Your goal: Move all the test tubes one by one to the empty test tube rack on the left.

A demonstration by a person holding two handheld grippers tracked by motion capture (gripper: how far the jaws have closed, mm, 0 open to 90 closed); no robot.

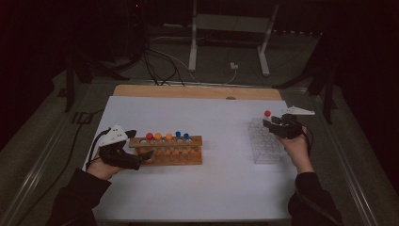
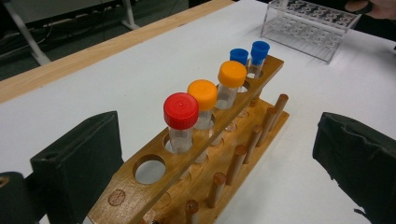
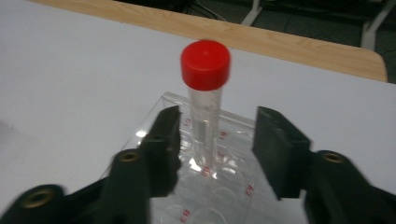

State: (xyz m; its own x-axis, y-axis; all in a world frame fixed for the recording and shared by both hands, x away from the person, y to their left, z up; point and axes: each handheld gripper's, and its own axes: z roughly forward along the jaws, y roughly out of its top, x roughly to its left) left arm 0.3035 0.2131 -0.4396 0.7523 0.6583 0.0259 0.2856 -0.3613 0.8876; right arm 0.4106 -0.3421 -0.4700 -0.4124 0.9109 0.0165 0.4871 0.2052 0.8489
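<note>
A wooden tube rack (image 1: 167,149) stands left of the table's middle. It holds a red-capped tube (image 2: 181,112), two orange-capped tubes (image 2: 202,95) and two blue-capped tubes (image 2: 260,49). My left gripper (image 1: 141,146) is open, with its jaws straddling the rack's (image 2: 140,191) empty left end. At the right stands a clear plastic rack (image 1: 266,146) with another red-capped tube (image 1: 267,113) upright in a far hole. My right gripper (image 3: 217,144) is open around that tube (image 3: 205,65), with a gap on each side.
The white table top (image 1: 211,188) has a wooden strip (image 1: 197,92) along its far edge. Behind it on the floor are cables (image 1: 160,66) and a white stand frame (image 1: 230,28). The clear rack (image 2: 310,23) lies far beyond the wooden one.
</note>
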